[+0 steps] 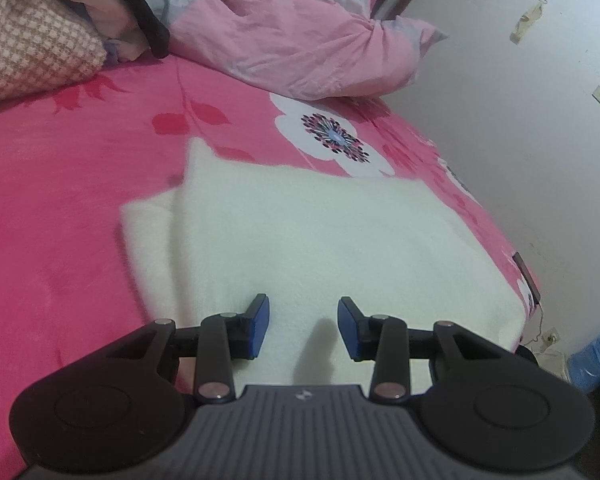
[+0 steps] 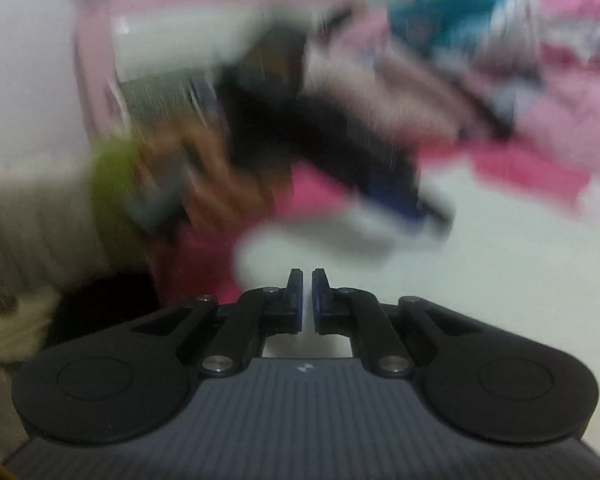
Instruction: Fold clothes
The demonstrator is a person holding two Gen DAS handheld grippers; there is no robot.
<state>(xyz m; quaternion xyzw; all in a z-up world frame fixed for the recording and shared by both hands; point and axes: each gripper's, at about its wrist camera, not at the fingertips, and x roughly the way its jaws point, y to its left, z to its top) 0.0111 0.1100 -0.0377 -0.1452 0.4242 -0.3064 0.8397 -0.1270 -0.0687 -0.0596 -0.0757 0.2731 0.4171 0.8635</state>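
One white garment (image 1: 300,240) lies part-folded at centre frame on the pink floral bedspread (image 1: 60,200). The left gripper (image 1: 303,326) hovers over its near edge, jaws apart and empty; the right gripper (image 2: 303,294), nearly closed, holds nothing visible amid heavy blur. Next likely: pinching an edge for another fold. Two grippers, one garment.

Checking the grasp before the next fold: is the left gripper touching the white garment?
Cannot tell. In the left wrist view the left gripper is open above the white garment, its shadow just beneath, but no plain contact or gap shows.
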